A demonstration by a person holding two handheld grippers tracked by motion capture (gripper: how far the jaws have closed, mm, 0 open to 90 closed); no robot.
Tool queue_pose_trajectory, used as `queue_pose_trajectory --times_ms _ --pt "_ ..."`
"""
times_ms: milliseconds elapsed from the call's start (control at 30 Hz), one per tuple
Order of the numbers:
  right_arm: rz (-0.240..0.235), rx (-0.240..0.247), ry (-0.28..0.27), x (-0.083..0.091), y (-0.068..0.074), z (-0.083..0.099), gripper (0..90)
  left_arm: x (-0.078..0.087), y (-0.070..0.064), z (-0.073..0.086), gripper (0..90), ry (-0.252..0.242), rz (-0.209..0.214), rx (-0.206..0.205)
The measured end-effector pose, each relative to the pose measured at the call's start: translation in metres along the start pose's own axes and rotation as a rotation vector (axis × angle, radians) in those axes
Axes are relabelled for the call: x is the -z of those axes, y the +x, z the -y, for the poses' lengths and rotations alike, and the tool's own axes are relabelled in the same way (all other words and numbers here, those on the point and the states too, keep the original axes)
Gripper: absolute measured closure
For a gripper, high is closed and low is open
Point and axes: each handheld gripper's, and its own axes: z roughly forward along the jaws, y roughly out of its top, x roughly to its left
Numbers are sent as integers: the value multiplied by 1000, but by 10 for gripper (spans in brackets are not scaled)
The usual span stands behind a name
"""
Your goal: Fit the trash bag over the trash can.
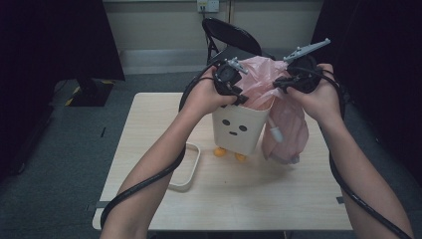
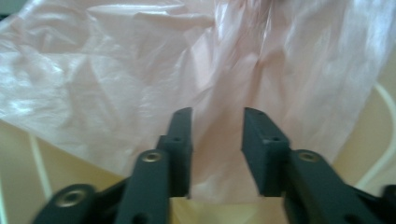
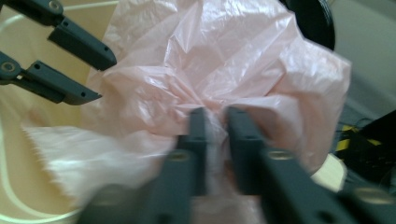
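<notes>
Pink bag point(image 1: 278, 117) apparently pinched in right tool point(image 3: 215, 116), left tool point(image 2: 217, 116) spread, beside bin point(image 1: 239, 129).

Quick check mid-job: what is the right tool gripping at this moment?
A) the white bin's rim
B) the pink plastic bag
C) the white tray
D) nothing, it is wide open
B: in the right gripper view the right tool has its jaws nearly closed on a bunched fold of the pink plastic bag.

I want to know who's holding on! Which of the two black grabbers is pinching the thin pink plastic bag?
The right gripper: its jaws are squeezed on a fold of the pink plastic bag. The left gripper has open jaws, with a gap between them.
</notes>
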Motion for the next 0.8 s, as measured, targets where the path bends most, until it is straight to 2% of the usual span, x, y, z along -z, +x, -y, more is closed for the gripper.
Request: queue_pose_trajectory --times_ms 33,100,167,233,300,367,433,500,633,667,700,733,767,800 --pt "-20 0 -6 0 0 -2 875 1 1 0 510 -21 -5 2" --pt "-26 1 -18 2 1 -4 886 4 3 0 431 -45 -18 1" --pt "-58 -11 -65 7 4 -11 893 9 5 0 344 -79 -22 12" --pt "-79 -8 -89 10 8 -16 893 15 6 -1 316 -106 -25 -2" --pt "-100 1 -86 10 13 -23 893 20 7 -1 296 -114 -24 -16" --pt "-131 -2 -86 5 19 -28 893 22 8 0 284 -110 -15 -29" --pt "-150 -5 -88 -1 25 -31 894 21 8 1 280 -106 0 -24" --pt "-200 -20 -96 -7 28 -33 894 19 7 3 274 -94 -8 -39" --pt "-235 -32 -111 -14 34 -36 895 13 7 6 365 -86 13 -18" --pt "-241 -38 -107 -15 35 -37 896 12 8 7 454 -64 23 -22" --pt "-246 -36 -113 -16 36 -37 895 11 8 7 592 -60 30 -14" --pt "-250 -39 -112 -16 36 -37 895 11 8 7 644 -48 31 -12" --pt "-253 -34 -118 -17 37 -37 895 11 9 7 750 -32 24 -18" --pt "-260 -38 -122 -17 37 -36 893 12 9 6 810 -23 21 -13"
